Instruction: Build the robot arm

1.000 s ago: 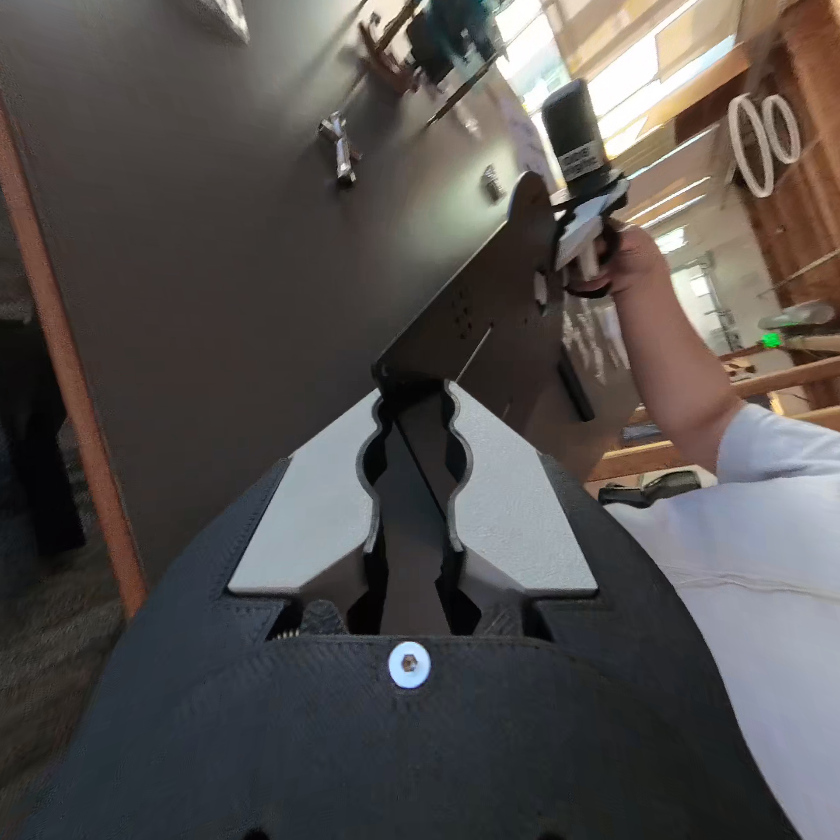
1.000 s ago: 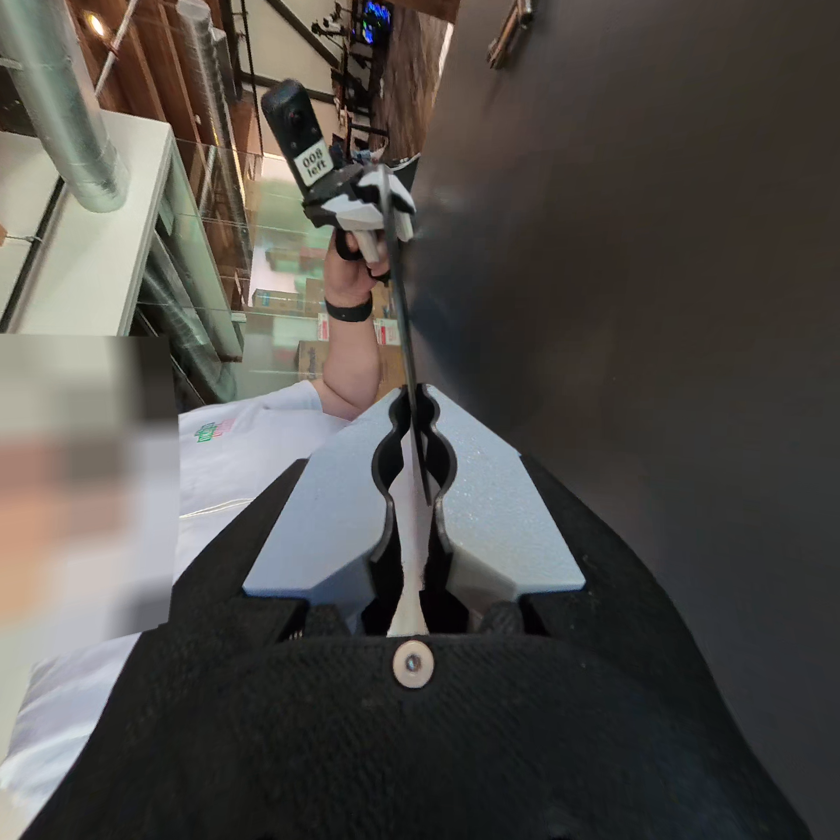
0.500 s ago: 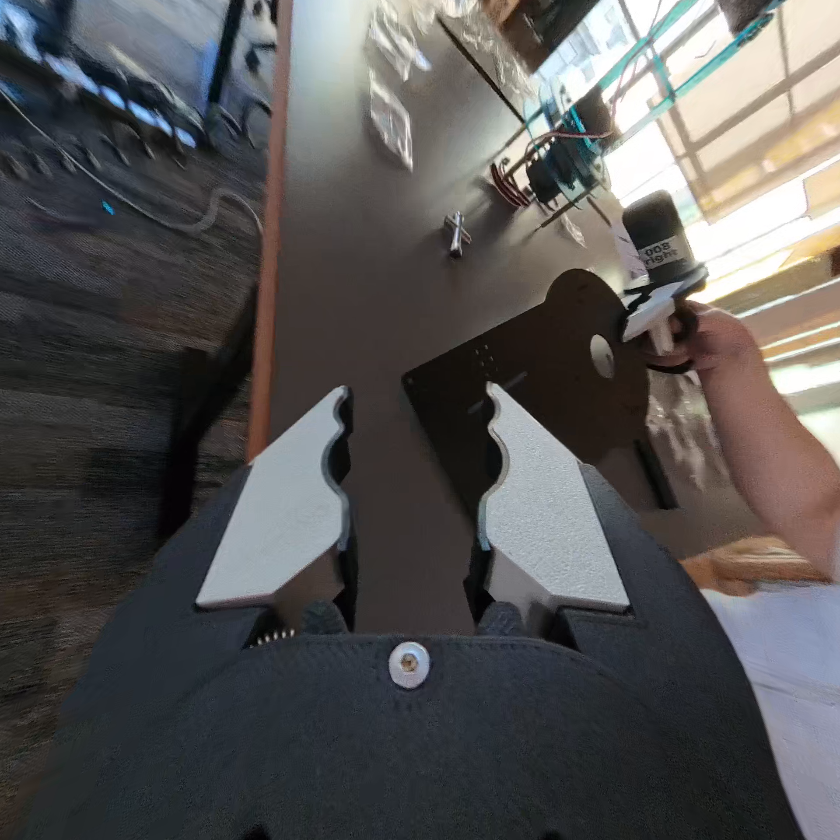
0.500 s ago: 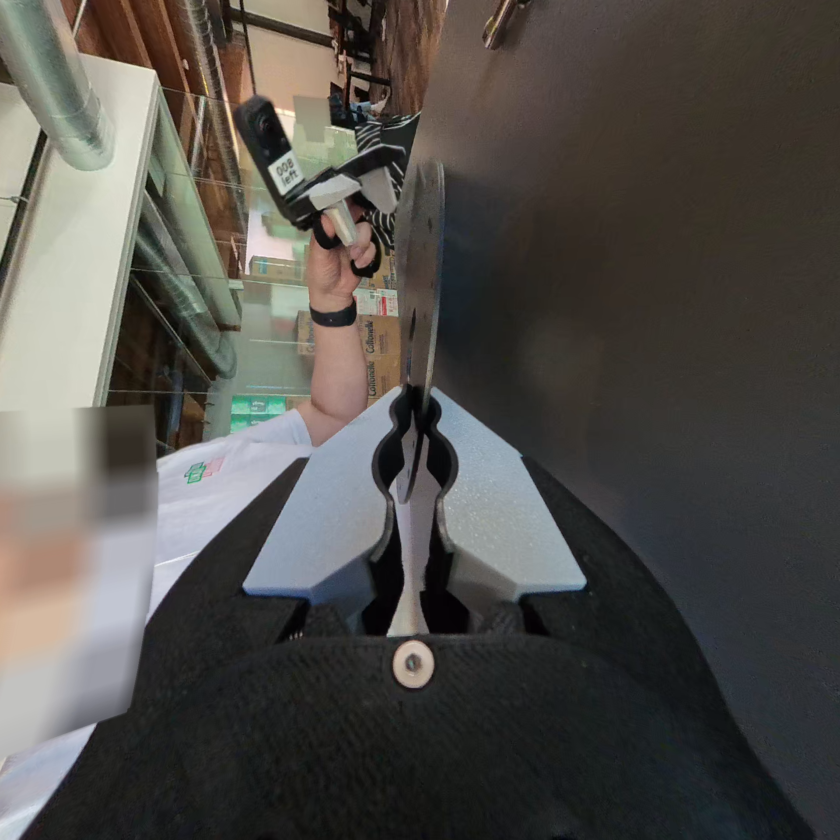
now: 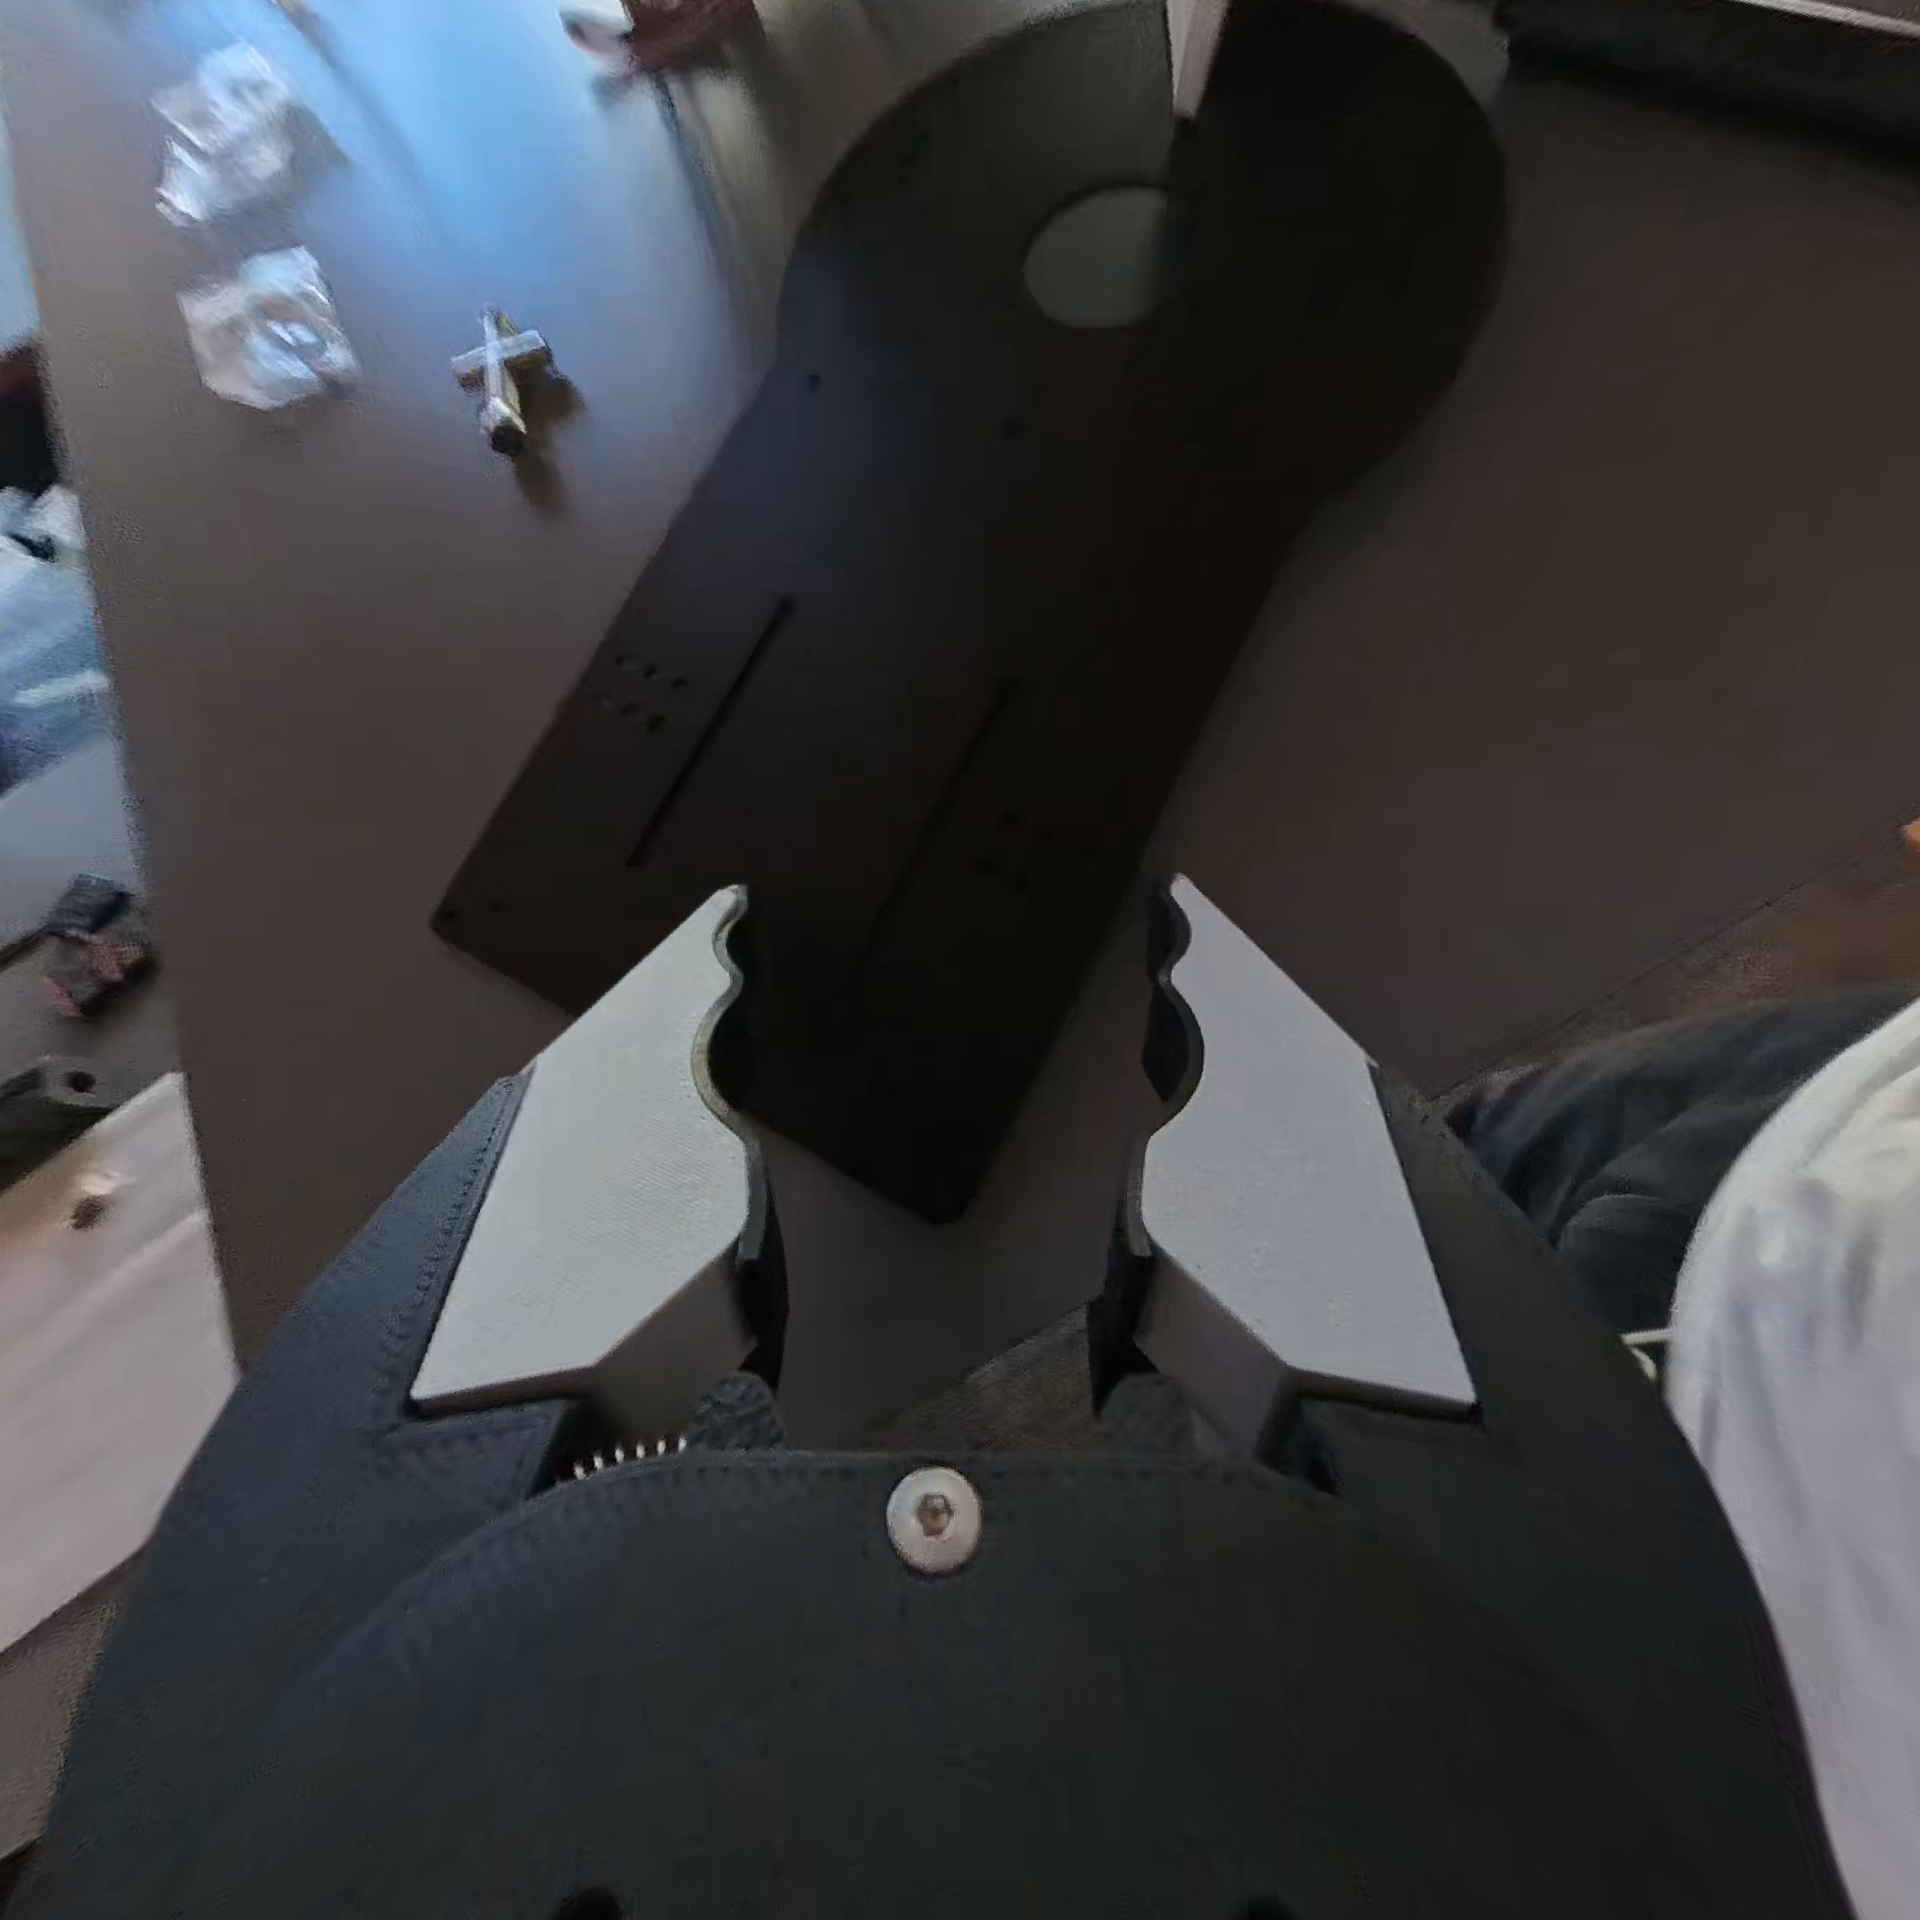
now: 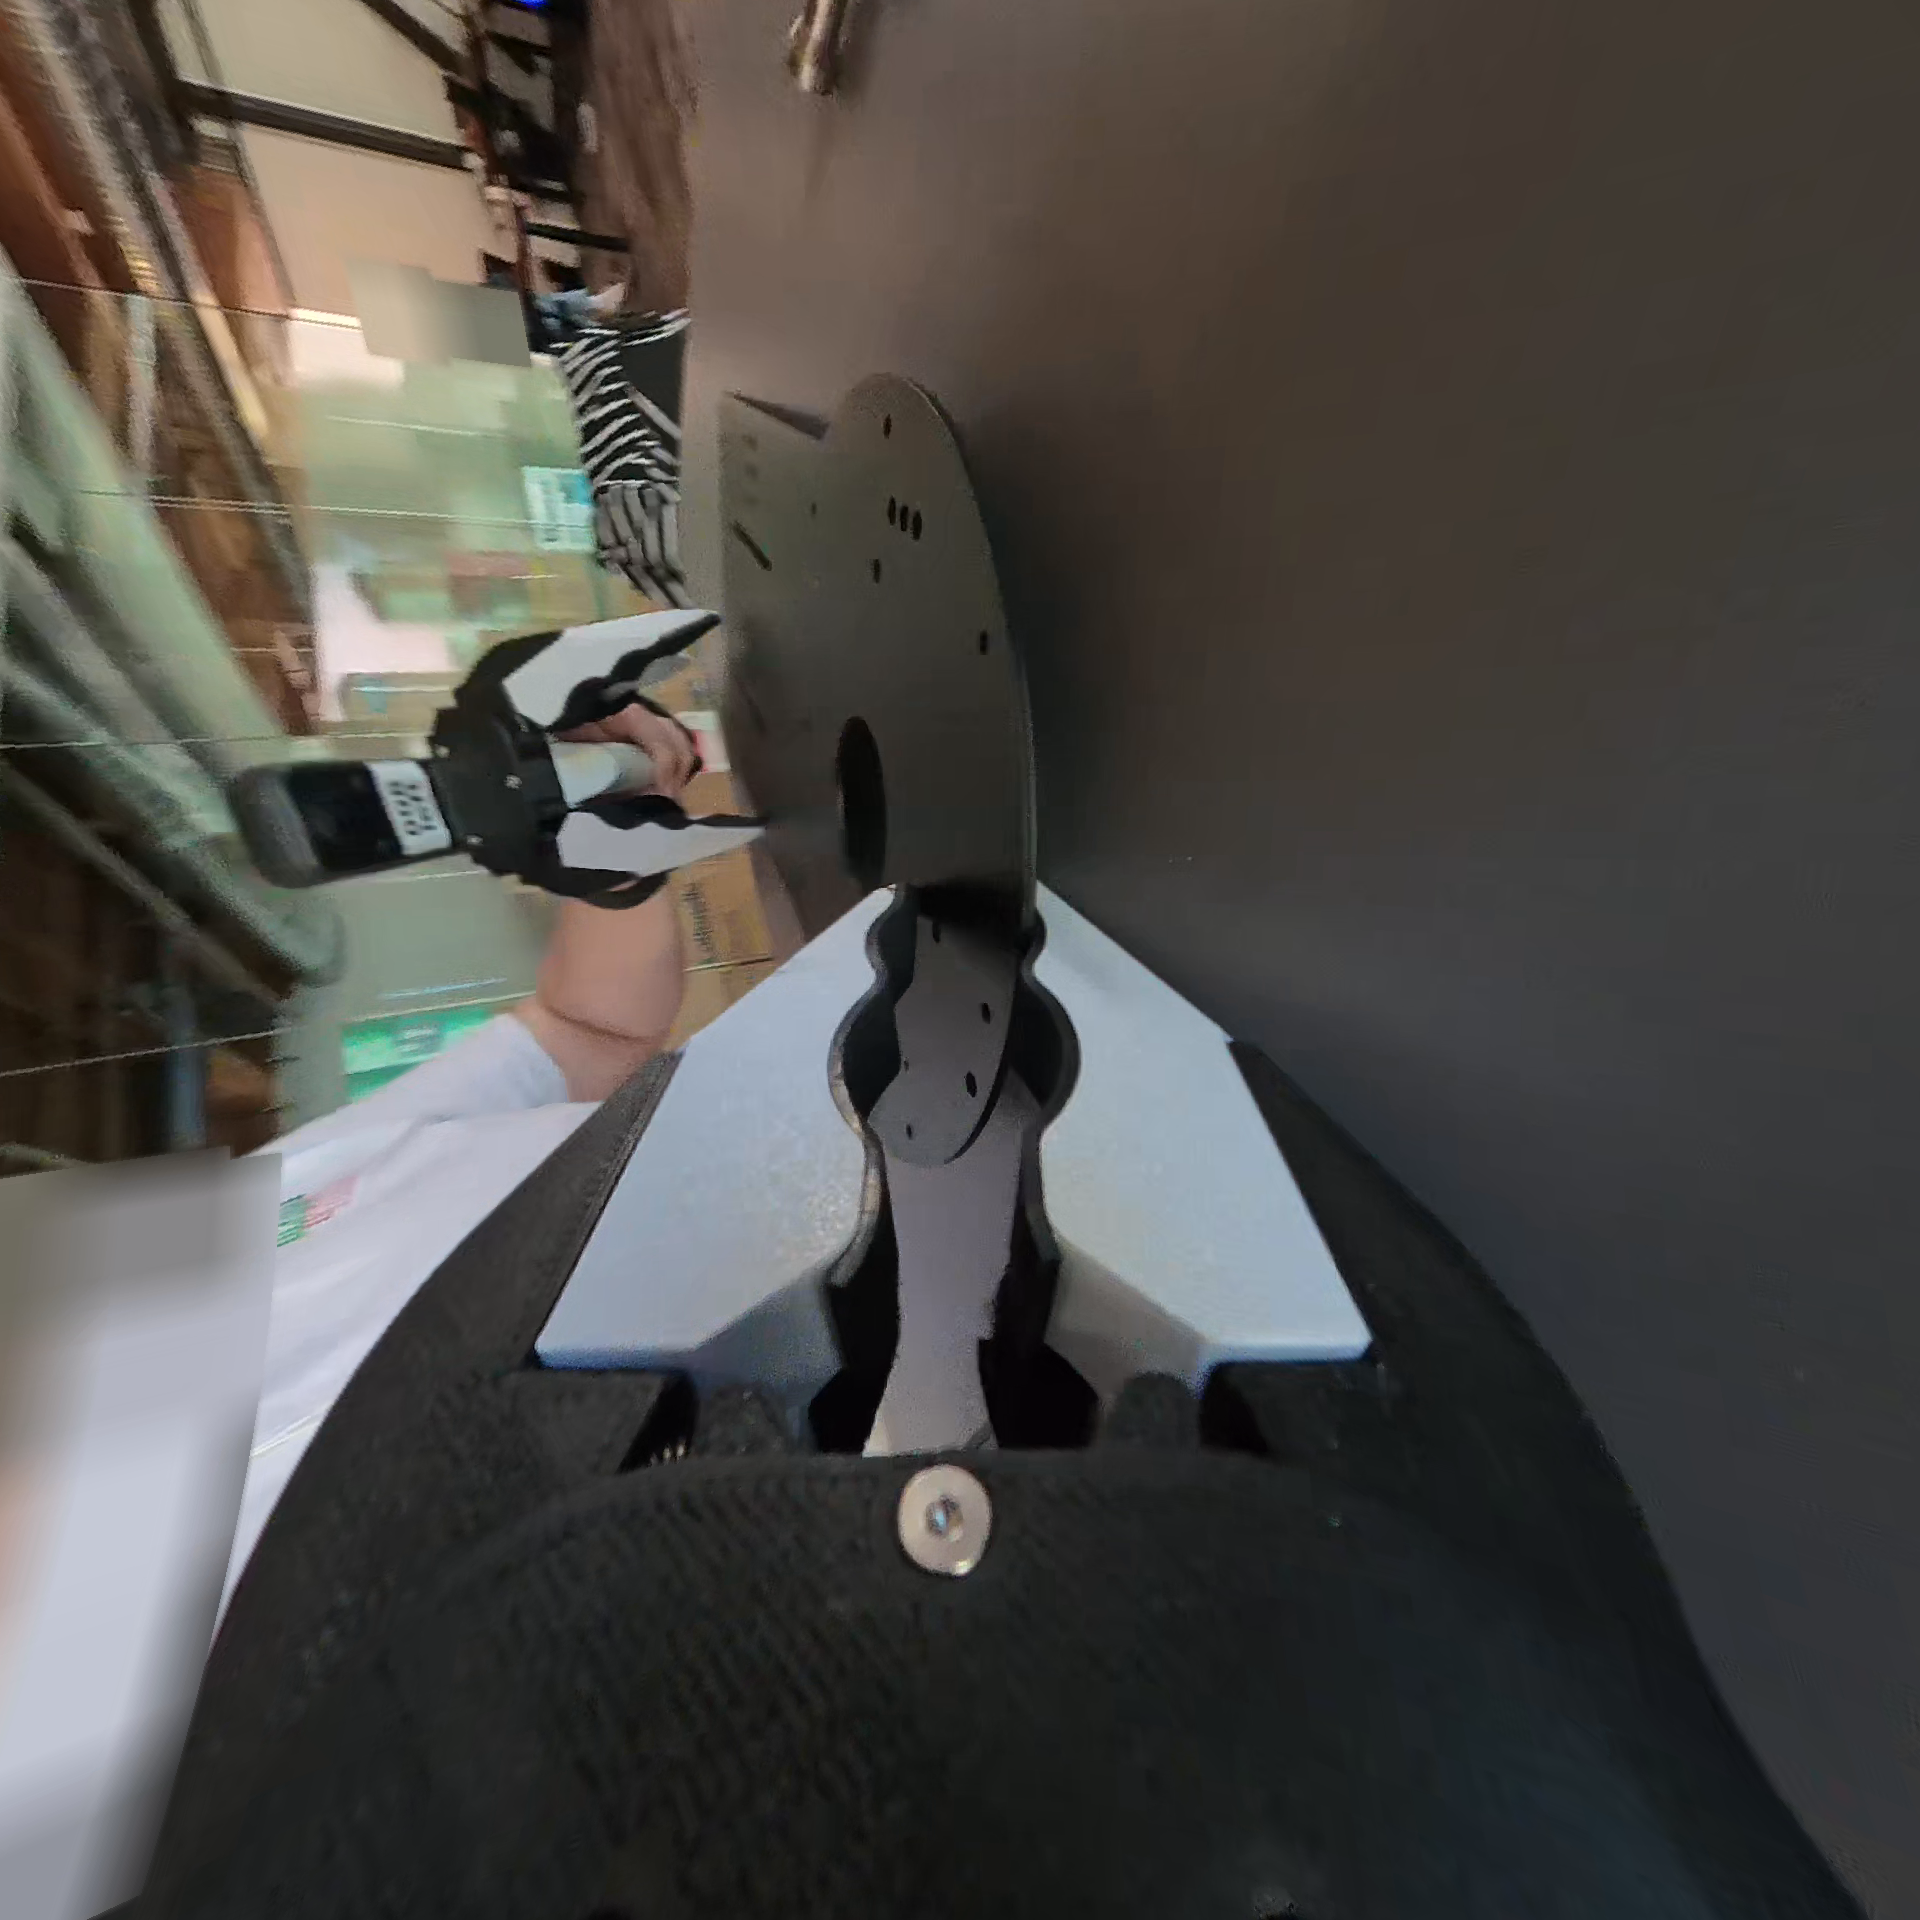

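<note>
My right gripper (image 6: 951,997) clamps the rounded end of the black plate (image 5: 935,644); my left gripper (image 5: 948,1049) gapes empty over its square end, apparently clear of it.

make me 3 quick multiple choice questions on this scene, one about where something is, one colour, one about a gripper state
1. Where does the metal cross-shaped tool lie?
A. on the dark table, beside the plate
B. on top of the plate
C. between the right gripper's fingers

2. What colour is the flat plate with the round hole?
A. white
B. black
C. orange

3. How does the left gripper stand?
A. shut on the plate
B. shut on the cross-shaped tool
C. open, holding nothing

Answers:
1 A: the tool rests on bare tabletop off the plate's edge.
2 B: the plate is black in both views.
3 C: its fingers are spread apart over the plate's end, while the right gripper pinches the plate's rounded end.
</note>
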{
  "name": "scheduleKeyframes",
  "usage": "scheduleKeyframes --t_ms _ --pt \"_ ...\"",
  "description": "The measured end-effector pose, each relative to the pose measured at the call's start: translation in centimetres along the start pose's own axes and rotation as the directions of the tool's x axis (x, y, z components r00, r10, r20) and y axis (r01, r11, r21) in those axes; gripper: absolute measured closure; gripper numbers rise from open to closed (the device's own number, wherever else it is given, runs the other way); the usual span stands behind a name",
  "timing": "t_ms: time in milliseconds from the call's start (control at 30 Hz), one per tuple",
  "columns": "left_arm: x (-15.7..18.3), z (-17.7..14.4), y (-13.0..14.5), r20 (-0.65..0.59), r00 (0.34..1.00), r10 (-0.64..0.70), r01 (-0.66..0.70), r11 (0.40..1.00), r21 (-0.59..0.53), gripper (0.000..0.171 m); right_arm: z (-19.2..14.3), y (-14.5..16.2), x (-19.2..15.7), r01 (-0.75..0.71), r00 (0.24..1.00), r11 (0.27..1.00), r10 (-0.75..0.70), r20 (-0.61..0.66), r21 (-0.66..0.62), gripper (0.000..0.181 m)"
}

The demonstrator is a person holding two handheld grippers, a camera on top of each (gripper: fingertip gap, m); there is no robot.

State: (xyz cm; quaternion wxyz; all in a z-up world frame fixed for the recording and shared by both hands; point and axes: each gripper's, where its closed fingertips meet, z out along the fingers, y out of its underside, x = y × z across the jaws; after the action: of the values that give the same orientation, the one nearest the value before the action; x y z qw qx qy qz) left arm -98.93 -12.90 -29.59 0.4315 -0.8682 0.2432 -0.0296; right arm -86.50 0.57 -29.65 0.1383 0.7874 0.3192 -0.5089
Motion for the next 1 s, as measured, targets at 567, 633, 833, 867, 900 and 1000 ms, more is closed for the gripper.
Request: scheduleKeyframes --t_ms 567,633,833,867,900,1000 --pt "-0.4 0.9 -0.5 -0.141 0.99 -0.014 0.022 0.998 0.053 0.094 -0.9 -0.2 0.2 0.075 0.932 0.996 -0.085 -0.353 -0.04 0.146" --pt "0.2 1.6 -2.1 -0.213 0.977 -0.003 0.018 0.997 0.069 0.078 -0.9 -0.2 0.2 0.073 0.932 0.997 -0.076 -0.354 -0.023 0.146" --pt "4.9 5.2 -8.5 -0.244 0.926 0.288 -0.27 0.957 0.105 0.093 -0.9 -0.3 0.4 0.044 0.939 0.999 -0.039 -0.341 0.007 0.148" --pt "6.2 5.5 -9.4 -0.229 0.906 0.355 -0.332 0.934 0.136 0.092 -0.9 -0.4 0.4 0.043 0.94 0.999 -0.039 -0.339 0.004 0.148" --pt "7.5 5.9 -10.0 -0.226 0.882 0.414 -0.388 0.909 0.153 0.092 -0.9 -0.3 0.3 0.043 0.94 0.999 -0.042 -0.337 -0.003 0.148" --pt "9.0 7.8 -10.0 -0.232 0.822 0.52 -0.509 0.853 0.111 0.086 -0.9 -0.4 0.3 0.05 0.941 0.999 -0.053 -0.333 -0.017 0.148"
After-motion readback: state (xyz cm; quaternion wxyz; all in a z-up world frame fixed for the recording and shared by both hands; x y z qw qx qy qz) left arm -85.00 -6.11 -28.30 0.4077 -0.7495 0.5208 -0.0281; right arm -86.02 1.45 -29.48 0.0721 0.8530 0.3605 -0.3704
